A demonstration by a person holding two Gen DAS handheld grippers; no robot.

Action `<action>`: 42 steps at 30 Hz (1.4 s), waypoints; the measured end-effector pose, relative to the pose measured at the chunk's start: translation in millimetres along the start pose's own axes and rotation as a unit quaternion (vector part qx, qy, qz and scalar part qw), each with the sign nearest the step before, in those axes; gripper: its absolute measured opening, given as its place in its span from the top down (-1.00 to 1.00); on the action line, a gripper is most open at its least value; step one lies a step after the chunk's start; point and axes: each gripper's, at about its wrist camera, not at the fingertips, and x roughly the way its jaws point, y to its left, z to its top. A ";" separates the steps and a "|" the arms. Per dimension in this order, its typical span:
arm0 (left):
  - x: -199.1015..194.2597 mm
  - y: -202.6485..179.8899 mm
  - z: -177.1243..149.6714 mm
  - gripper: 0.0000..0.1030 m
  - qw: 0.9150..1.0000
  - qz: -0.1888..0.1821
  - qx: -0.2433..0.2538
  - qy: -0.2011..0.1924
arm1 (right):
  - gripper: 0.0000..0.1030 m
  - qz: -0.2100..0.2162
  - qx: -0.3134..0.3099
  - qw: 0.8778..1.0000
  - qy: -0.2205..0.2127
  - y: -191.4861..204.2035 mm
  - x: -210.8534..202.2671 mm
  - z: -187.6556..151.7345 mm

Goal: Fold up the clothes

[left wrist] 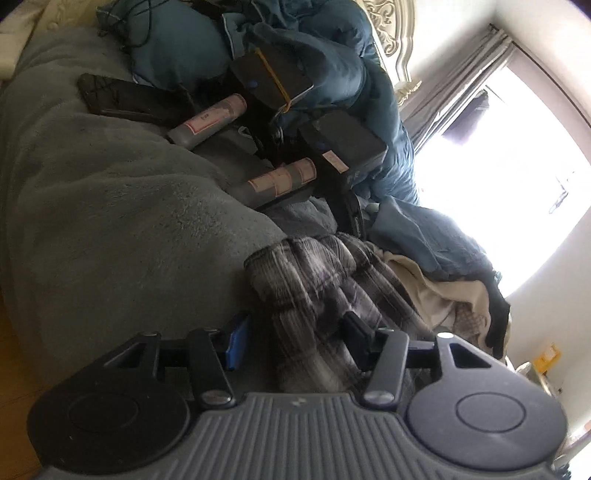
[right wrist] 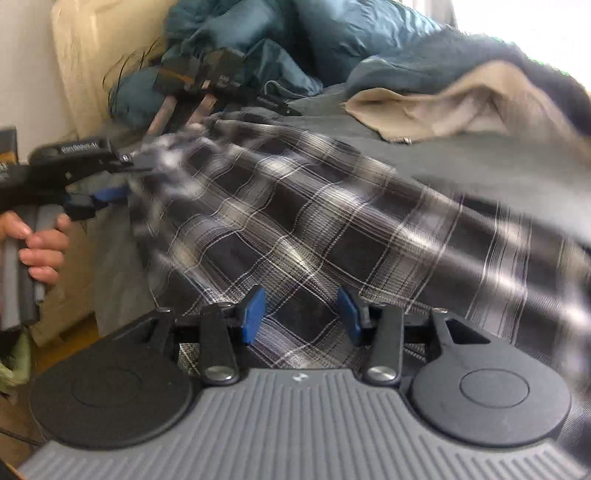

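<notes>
Bed covered by grey fleece blanket point(left wrist: 110, 206). Lying on it: black-and-white plaid shirt point(right wrist: 314, 229), spread and rumpled near the bed's edge; beige zip garment point(right wrist: 454, 107) beyond the shirt; crumpled teal duvet point(left wrist: 332, 74) toward the headboard point(left wrist: 391, 29); two spare handheld grippers with grey handles point(left wrist: 280, 181) side by side on the blanket; flat black case point(left wrist: 122, 99) beside them.

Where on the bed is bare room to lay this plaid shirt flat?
The grey blanket lies bare between the plaid shirt and the spare grippers. Another bare strip runs between the shirt and the beige jacket. Toward the blue duvet it is crowded.
</notes>
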 end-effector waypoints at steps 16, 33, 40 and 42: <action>-19.2 -87.2 -15.0 0.64 0.986 -0.011 0.117 -0.117 | 0.15 0.027 0.091 0.995 -0.039 -33.5 -26.8 5.7; -56.4 -219.7 -213.9 0.60 0.832 -0.181 0.524 0.007 | 0.14 -0.030 0.316 0.942 -0.112 -149.5 -141.5 -79.4; -80.9 -196.1 -223.9 0.19 0.807 -0.211 0.550 0.038 | 0.13 -0.025 0.301 0.945 -0.127 -152.3 -144.8 -65.0; -92.2 -196.5 -212.1 0.11 0.816 -0.229 0.529 0.045 | 0.10 -0.008 0.284 0.950 -0.132 -147.7 -139.8 -49.3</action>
